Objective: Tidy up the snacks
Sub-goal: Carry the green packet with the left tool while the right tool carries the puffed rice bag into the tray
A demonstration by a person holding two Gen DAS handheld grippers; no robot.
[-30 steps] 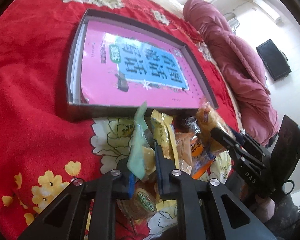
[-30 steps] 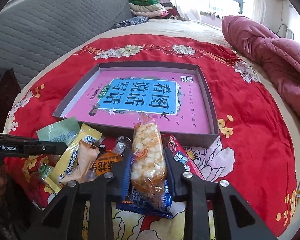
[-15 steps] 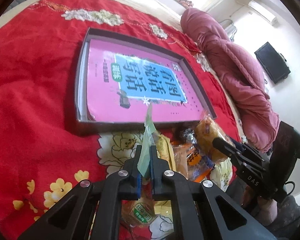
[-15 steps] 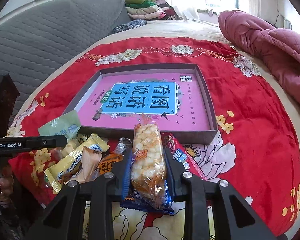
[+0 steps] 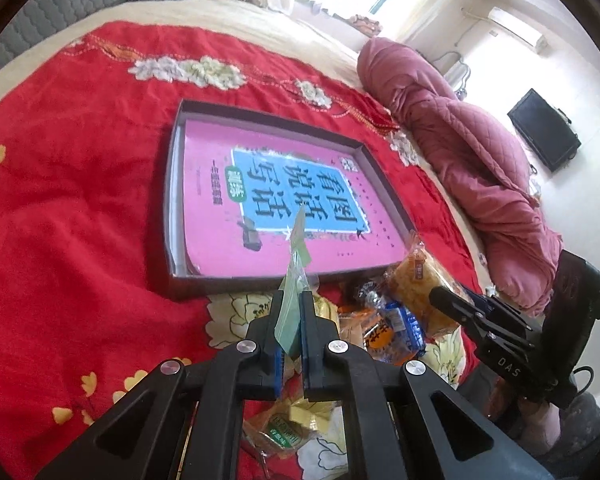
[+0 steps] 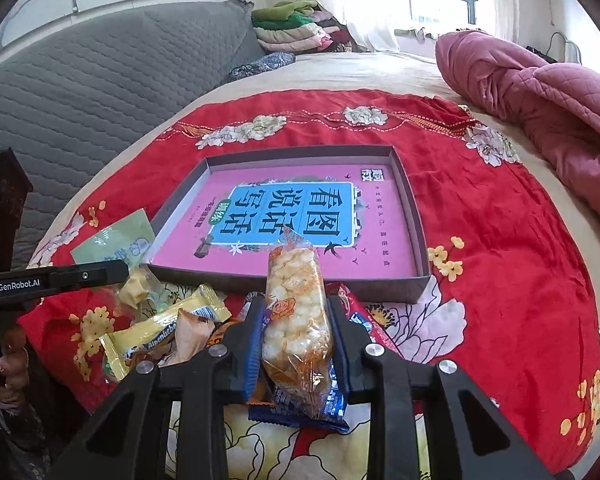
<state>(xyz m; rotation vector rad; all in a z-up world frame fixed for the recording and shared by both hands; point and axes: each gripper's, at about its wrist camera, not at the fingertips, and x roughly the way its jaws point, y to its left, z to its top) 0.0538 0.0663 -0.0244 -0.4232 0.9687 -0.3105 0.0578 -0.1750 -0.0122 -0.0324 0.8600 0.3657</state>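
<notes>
Left tongs (image 5: 291,316) are clamped on a thin pale-green sachet (image 5: 294,280), which stands edge-on between the pads and rises in front of the near wall of the shallow grey box (image 5: 172,216); the left wrist view shows only its edge, whereas the right wrist view shows the same sachet's broad printed face (image 6: 114,240) beside the box's left corner, above the black arm of the left tongs marked GenRobot.AI (image 6: 52,280). Right tongs (image 6: 296,344) grip a clear-wrapped puffed rice bar (image 6: 296,312) upright between the blue pads; in the left wrist view the same bar (image 5: 420,280) appears as an orange-yellow packet at the tips of the right tongs (image 5: 452,304), just beside the box's near right corner. The box lies on a red floral bedspread (image 6: 500,240) and contains a pink book with a blue title panel (image 6: 284,216). Loose snacks lie on the bedspread in front of the box: a yellow Alpenliebe wrapper (image 6: 160,332), a blue packet (image 6: 320,404) under the rice bar, and orange wrappers (image 5: 376,332). Only the left wrist view shows a green-labelled round biscuit pack (image 5: 284,432) beneath the left tongs and a wall-mounted black screen (image 5: 544,128). Only the right wrist view shows the grey quilted headboard (image 6: 100,80), folded clothes (image 6: 296,28) and fingers (image 6: 12,364) at the left edge.
</notes>
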